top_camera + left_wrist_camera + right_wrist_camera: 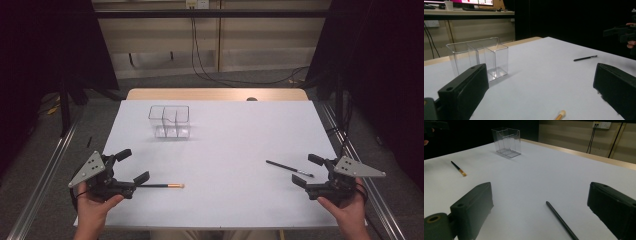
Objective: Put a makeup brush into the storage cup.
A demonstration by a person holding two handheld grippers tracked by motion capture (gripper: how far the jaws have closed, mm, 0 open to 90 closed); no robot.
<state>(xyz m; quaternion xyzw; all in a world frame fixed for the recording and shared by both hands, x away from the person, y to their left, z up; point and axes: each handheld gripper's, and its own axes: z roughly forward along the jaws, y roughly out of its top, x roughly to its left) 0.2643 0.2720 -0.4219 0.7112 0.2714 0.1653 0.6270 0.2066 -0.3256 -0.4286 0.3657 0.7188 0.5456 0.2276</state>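
Note:
A clear plastic organiser box (169,121) with compartments stands upright at the far left of the white table (225,145); it also appears as the box (480,58) and the box (507,142). A thin brush with a black handle and orange tip (162,186) lies just right of my left gripper (132,166), which is open with nothing between its jaws; the brush tip (560,115) shows low between them. A black pen (290,168) lies just left of my right gripper (307,171), also open. The pen (561,220) runs between its jaws, and the brush (458,168) lies farther off.
The wooden table edge (215,94) runs along the back, with cables (200,55) on the floor beyond. Metal rails (45,170) flank the table. The other hand's gripper (621,32) shows far right in the left gripper view.

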